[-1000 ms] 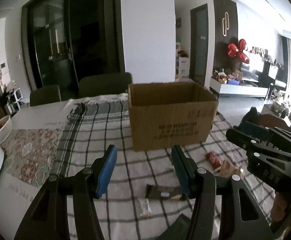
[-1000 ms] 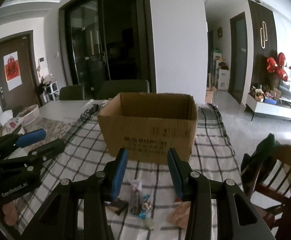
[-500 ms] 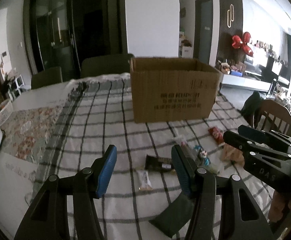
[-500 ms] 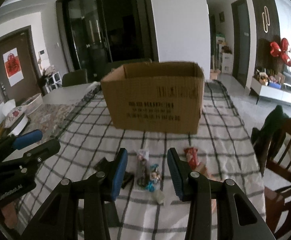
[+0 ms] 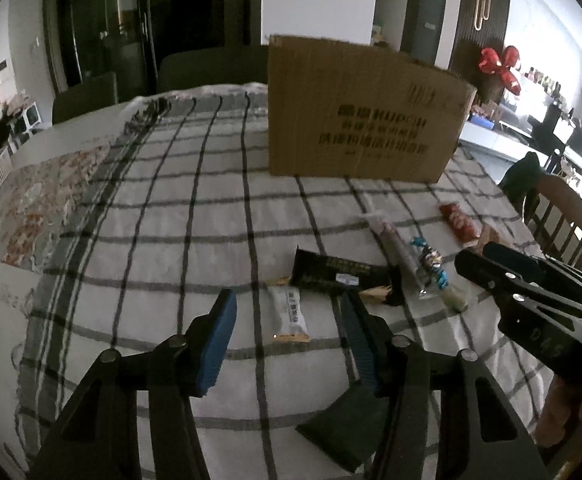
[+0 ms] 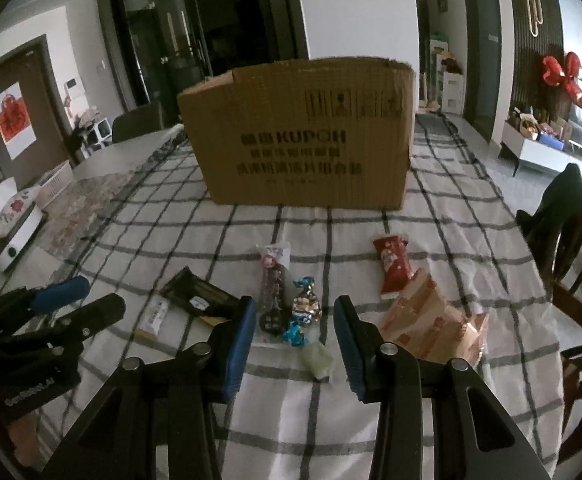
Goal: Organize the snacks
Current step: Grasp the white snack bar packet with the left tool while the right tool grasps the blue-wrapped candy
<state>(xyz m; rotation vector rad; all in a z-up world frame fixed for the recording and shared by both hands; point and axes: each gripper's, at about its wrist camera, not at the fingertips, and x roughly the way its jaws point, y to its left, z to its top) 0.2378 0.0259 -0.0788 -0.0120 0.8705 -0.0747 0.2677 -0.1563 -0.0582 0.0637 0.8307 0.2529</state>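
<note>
1. As both grippers are dropping toward the table, the snacks are coming into reach; the brown cardboard box (image 6: 303,136) is sitting beyond them.
2. Left gripper (image 5: 287,322): jaws wide open, empty, framing the white rectangular snack packet (image 5: 290,314).
3. Right gripper (image 6: 294,334): jaws wide open, empty, framing the blue foil-wrapped candy (image 6: 293,335).

Both tools are matte black plastic frames with triangular cut-outs and round silver screw heads at the pivots. The left gripper (image 5: 289,334) carries ribbed blue pads (image 5: 217,340) on its fingers; the right gripper (image 6: 295,344) has matching blue pads (image 6: 239,346). Pale lettering marks each black body, and bare skin shows beneath the handles.
</note>
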